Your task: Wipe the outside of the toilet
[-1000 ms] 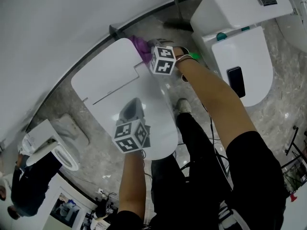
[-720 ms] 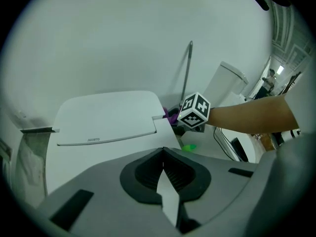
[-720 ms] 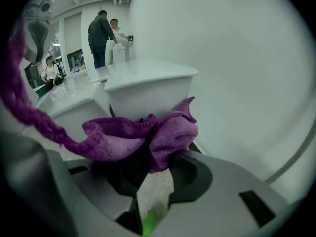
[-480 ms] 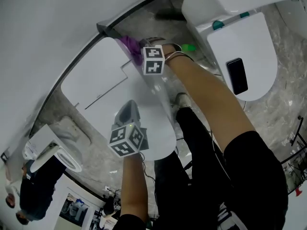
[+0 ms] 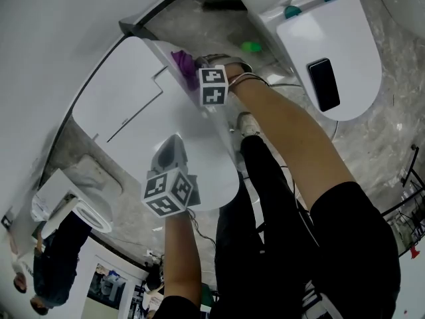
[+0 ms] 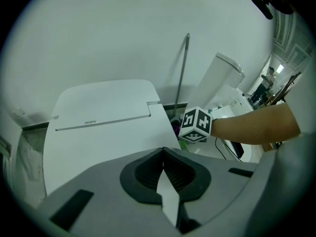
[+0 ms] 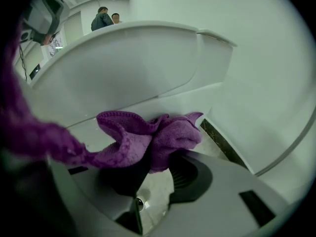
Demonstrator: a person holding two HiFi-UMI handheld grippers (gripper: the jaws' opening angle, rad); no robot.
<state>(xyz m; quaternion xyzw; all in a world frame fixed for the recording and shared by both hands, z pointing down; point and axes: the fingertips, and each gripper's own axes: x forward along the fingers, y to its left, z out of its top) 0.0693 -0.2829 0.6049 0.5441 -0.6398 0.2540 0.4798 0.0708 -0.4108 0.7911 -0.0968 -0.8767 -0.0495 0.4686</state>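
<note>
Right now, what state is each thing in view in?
Left gripper, shut, empty.
Right gripper, shut on purple cloth.
Purple cloth, bunched between the jaws.
Toilet lid, closed.
Neighbouring toilet lid, closed, phone lying flat on it.

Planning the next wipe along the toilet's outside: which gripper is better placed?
Right. The right gripper is shut on the purple cloth, close beside the toilet; the left gripper is shut, empty, above the lid.
</note>
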